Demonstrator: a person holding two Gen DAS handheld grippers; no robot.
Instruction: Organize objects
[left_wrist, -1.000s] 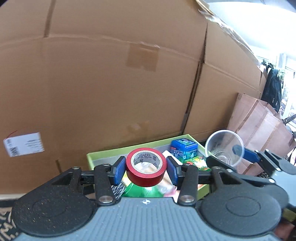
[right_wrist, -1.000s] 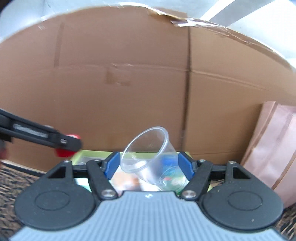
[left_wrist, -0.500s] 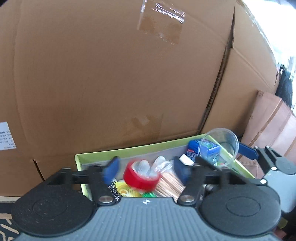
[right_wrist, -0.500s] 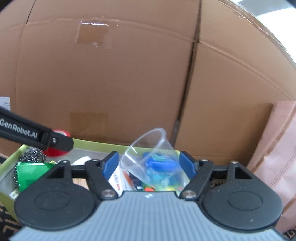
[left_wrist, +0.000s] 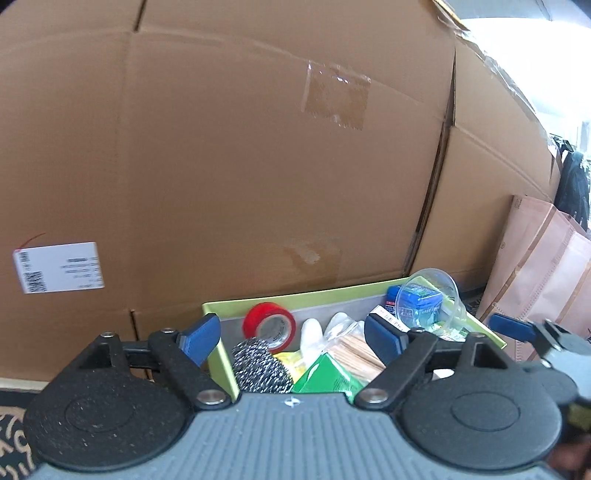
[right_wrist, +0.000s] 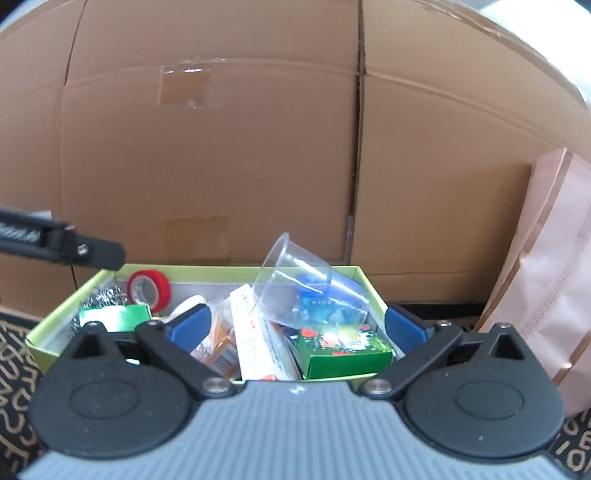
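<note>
Both loads have left the jaws since a second ago and now lie in the green tray (left_wrist: 476, 325). Left gripper (left_wrist: 295, 338): jaws opening wide, nothing between; red tape roll (left_wrist: 269, 325) rests just beyond, centre-left of frame, light, stiff, best pinched across its sides. Right gripper (right_wrist: 295, 328): jaws opening, empty; clear plastic cup (right_wrist: 295, 284) lies tipped on the blue box (right_wrist: 314, 295), centre frame, thin, crushable, slippery.

Probably storeroom: stacked cardboard boxes (left_wrist: 258, 166)
</note>
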